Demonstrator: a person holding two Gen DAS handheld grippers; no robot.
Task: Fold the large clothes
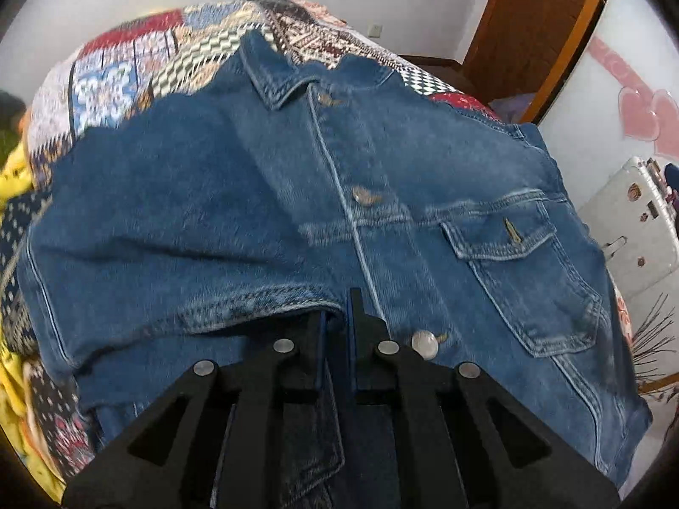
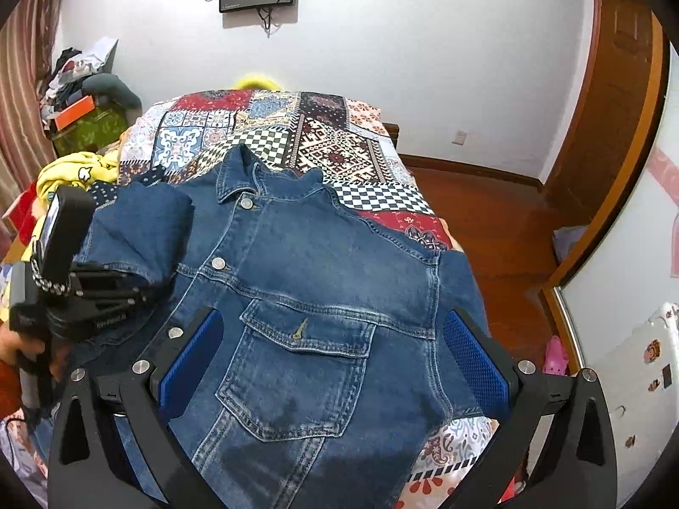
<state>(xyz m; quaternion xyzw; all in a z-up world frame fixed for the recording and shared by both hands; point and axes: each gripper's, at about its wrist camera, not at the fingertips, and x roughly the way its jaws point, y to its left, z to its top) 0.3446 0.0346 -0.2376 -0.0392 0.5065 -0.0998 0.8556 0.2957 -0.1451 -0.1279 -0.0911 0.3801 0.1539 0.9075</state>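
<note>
1. A denim jacket [image 2: 305,263] lies front-up on a bed covered by a patchwork quilt [image 2: 271,127], collar toward the far wall and buttons fastened down the middle.
2. The left tool [image 1: 337,309] is clenched: its two blue-padded fingers stand almost together, pinching the hem of a denim sleeve [image 1: 178,254] that is folded across the jacket's front.
3. From the right wrist view, that same left tool [image 2: 127,286] sits at the jacket's left side with the sleeve [image 2: 140,229] bunched up and draped over it, and a hand [image 2: 25,352] grips its handle.
4. The right tool [image 2: 335,352] is released, its blue pads [image 2: 475,352] spread wide on either side of the chest pocket [image 2: 297,369]; nothing is held between them, and whether they touch the cloth cannot be told.
5. A yellow garment [image 2: 76,174] lies heaped at the quilt's left edge.
</note>
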